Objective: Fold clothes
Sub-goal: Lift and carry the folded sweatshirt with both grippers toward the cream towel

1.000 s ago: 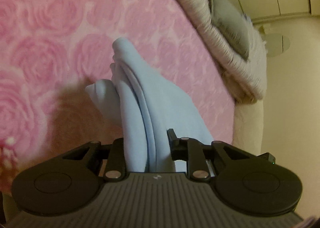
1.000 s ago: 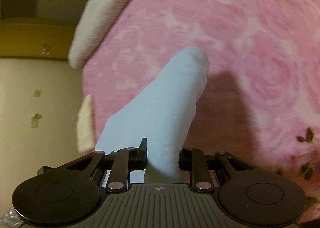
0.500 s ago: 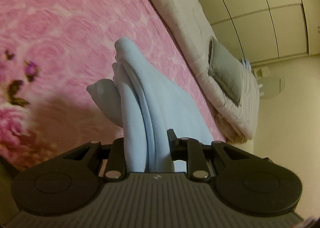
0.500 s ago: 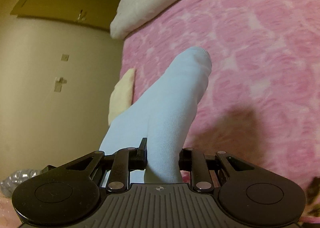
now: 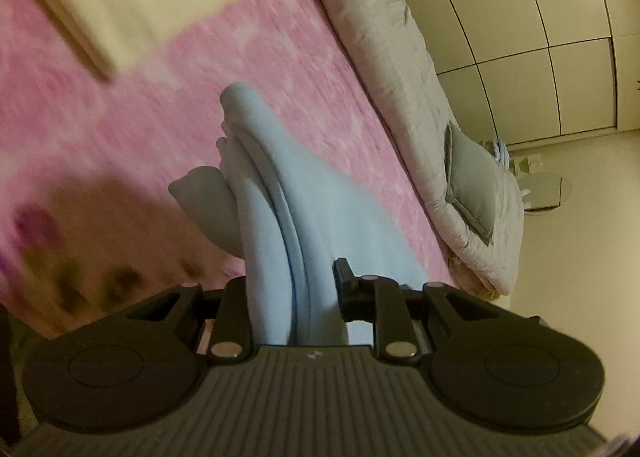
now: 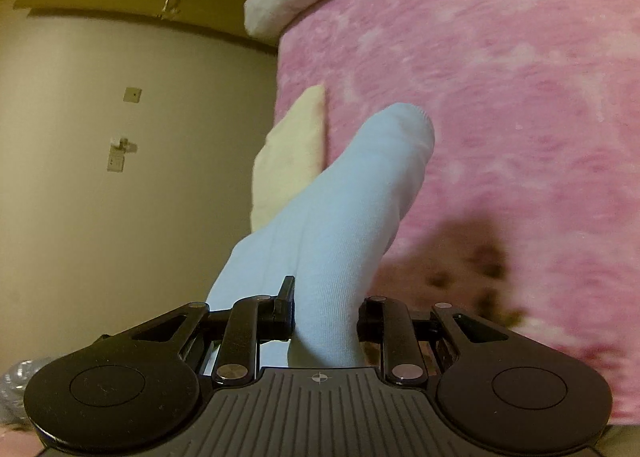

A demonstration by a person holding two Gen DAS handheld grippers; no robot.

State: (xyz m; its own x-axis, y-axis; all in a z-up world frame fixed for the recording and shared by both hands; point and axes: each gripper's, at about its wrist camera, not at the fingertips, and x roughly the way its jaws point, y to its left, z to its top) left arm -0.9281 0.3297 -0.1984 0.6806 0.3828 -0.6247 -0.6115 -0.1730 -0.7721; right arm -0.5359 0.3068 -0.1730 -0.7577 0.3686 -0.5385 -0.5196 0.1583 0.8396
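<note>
Between both grippers' jaws, blue garment (image 5: 296,225).

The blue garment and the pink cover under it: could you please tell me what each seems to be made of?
Blue garment: looks like soft matte knit, likely cotton jersey; fine ribbing shows and it drapes in limp folds. Pink cover: apparently plush fleece or a similar pile fabric; its mottled rose pattern looks fuzzy, though motion blur leaves the texture uncertain.

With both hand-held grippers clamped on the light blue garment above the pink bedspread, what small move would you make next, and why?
Probably lower it onto a bare stretch of the pink bedspread. The light blue garment is bunched in the left hand-held gripper and right hand-held gripper, hanging off the bed, so no fold can be laid yet.
</note>
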